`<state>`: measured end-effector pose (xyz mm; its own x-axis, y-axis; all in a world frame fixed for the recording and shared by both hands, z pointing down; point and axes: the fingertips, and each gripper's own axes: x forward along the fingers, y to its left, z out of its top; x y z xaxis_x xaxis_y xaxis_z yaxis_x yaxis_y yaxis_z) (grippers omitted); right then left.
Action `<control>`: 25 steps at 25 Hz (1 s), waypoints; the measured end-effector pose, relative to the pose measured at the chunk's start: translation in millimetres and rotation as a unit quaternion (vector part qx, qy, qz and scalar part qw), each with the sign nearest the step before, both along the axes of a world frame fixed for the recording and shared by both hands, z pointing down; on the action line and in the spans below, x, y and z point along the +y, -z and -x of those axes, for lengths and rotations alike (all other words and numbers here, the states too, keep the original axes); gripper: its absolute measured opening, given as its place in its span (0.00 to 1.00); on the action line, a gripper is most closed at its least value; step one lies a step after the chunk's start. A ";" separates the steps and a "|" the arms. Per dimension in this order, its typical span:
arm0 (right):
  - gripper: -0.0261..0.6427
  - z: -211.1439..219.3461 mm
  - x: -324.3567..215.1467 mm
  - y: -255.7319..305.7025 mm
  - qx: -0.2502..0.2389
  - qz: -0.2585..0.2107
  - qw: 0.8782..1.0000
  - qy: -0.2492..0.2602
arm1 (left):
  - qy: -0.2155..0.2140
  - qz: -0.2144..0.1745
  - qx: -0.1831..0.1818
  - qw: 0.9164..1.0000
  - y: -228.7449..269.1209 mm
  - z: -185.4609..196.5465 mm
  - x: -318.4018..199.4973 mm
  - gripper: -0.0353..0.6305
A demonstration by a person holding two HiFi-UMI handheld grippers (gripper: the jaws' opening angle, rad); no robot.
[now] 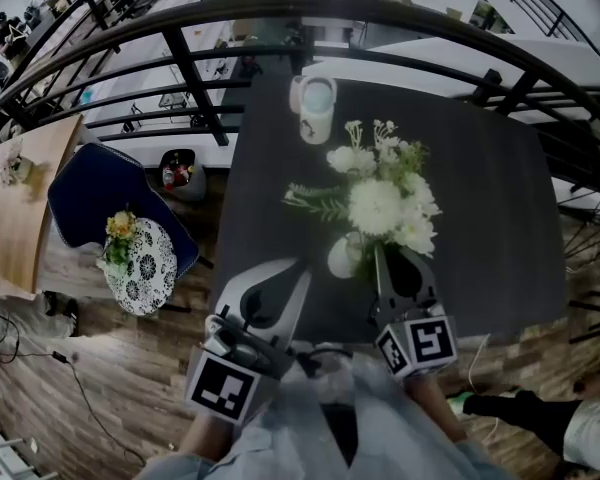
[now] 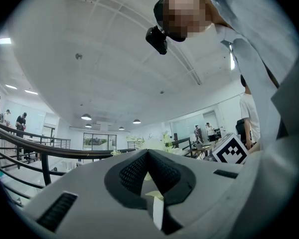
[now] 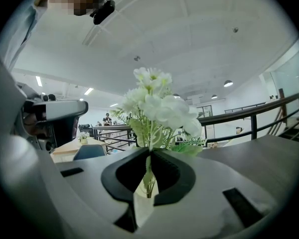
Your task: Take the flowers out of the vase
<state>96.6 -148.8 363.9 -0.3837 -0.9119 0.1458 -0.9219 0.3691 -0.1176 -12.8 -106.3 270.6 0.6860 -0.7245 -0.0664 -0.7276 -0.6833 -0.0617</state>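
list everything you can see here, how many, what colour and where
flowers: one bunch, white with green leaves, standing in the vase
vase: one, white, near side of the table
mug: one, white, far side of the table
table: one, dark grey, centre
railing: one, black, beyond the table
chair: one, blue, left of the table
wooden table: one, light brown, far left
left gripper: one, grey, shut, empty
right gripper: one, grey, shut on the flowers' stems

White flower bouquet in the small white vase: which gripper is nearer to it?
Right. The right gripper is closed on the green stems of the white flower bouquet, right at the small white vase; the left gripper sits apart to the left, shut and empty.
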 end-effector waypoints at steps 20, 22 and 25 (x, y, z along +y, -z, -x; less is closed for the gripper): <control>0.08 -1.2 1.4 14.1 0.001 -0.023 1.000 -0.002 | -0.004 -0.003 0.003 1.000 -1.7 -1.5 1.1 0.05; 0.08 -0.8 0.9 13.7 0.001 -0.023 1.000 -0.002 | -0.005 -0.003 0.003 1.000 -2.6 -1.1 0.5 0.05; 0.08 -0.1 0.4 14.4 0.001 -0.026 1.000 -0.002 | -0.004 -0.003 0.003 1.000 -3.4 -0.2 -0.1 0.05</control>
